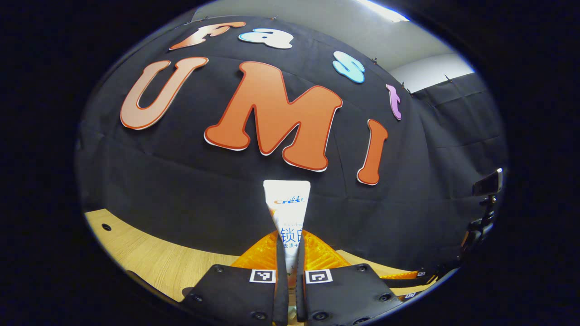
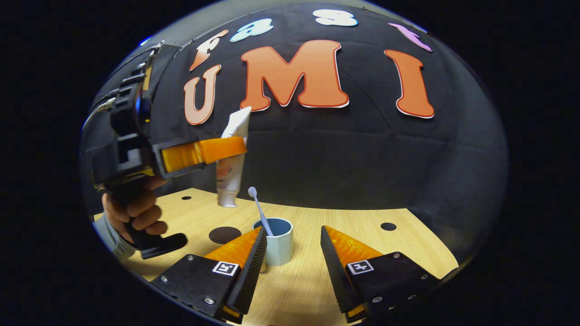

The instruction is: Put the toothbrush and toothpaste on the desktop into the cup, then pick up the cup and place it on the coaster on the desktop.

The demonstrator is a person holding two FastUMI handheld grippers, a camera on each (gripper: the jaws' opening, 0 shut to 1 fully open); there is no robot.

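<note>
Right gripper (image 2: 290, 253): nearest the lens in the right gripper view, its fingers are standing wide apart and gripping nothing, with the cup sitting between and just beyond their tips.
Desktop (image 2: 408, 246): wooden top is stretching from near to far, meeting the black wall at the back.
Left gripper (image 2: 242, 148): a hand (image 2: 136, 213) is holding it up at the left of the right gripper view, well above the wood, fingers reaching right.
Left jaws: in the left gripper view they are pressing nearly together on the toothpaste (image 1: 287, 213), both pads on the tube.
Toothpaste position: tube is hanging upright in the air, cap end down, above and to the left of the cup, not yet over its mouth.
Cup (image 2: 278, 244): pale blue, standing upright on the desktop near centre.
Toothbrush (image 2: 259, 209): already leaning inside the cup, head up.
Coaster (image 2: 225, 234): I'm taking the dark round disc left of the cup for it; bare for now.
Step in hand: carrying the toothpaste to the cup, I'd judge.
Next move: calling for a shift right until the cap is over the rim, then lowering beside the brush before releasing.
</note>
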